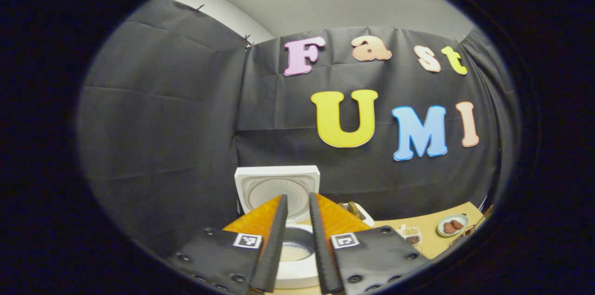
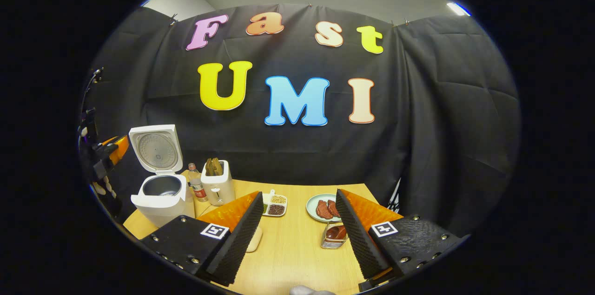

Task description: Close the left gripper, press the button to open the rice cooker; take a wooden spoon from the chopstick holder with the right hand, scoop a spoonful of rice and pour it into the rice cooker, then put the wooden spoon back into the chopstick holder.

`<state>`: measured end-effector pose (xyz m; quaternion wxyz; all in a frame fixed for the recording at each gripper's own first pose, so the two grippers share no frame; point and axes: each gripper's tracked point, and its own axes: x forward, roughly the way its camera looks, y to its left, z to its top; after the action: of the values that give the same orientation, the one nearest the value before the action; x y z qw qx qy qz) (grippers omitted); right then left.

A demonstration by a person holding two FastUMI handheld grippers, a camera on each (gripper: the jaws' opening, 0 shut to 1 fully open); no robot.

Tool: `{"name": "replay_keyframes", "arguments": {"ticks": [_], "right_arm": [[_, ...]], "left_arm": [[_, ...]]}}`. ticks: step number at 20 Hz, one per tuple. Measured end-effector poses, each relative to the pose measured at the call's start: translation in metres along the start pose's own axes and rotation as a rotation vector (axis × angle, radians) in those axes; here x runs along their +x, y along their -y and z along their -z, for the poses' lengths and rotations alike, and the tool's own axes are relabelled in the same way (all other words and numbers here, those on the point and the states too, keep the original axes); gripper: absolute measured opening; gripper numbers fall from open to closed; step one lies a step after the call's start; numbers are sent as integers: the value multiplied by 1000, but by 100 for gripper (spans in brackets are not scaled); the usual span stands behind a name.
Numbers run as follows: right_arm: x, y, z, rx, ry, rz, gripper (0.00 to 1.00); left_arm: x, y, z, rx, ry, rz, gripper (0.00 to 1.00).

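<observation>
White rice cooker [image 2: 160, 190] stands at the wooden table's [image 2: 297, 248] left edge, lid raised; the chopstick holder [image 2: 216, 182] with wooden utensils stands just beside it. Left tool [image 1: 298, 204], fingers narrowly parted and empty, hovers above the cooker's pot. Right tool [image 2: 297, 204] gapes wide, empty.

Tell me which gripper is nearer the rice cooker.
Left. The left gripper hangs right above the open rice cooker, its fingers framing the pot. The right gripper is off over the table, apart from it.
</observation>
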<state>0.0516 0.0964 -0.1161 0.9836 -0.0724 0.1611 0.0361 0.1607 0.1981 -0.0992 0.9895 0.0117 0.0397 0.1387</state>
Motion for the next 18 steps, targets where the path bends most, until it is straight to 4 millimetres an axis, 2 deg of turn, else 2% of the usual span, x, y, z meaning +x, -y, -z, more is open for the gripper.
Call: {"name": "replay_keyframes", "arguments": {"ticks": [1, 3, 8, 12, 15, 18], "right_arm": [[1, 4, 2, 4, 2, 11, 96], [2, 11, 6, 18, 11, 26, 96], [8, 35, 41, 63, -1, 75, 96], [22, 60, 99, 129, -58, 95, 96], [47, 83, 138, 143, -94, 103, 96], [88, 104, 175, 230, -146, 108, 96]], "left_arm": [[-9, 9, 3, 6, -9, 28, 63], [-28, 11, 8, 18, -16, 42, 100], [-66, 29, 13, 29, -51, 97, 99], [-90, 52, 4, -2, -53, 146, 100], [-103, 74, -11, 8, -22, 175, 99], [-110, 101, -19, -21, -17, 203, 99]]}}
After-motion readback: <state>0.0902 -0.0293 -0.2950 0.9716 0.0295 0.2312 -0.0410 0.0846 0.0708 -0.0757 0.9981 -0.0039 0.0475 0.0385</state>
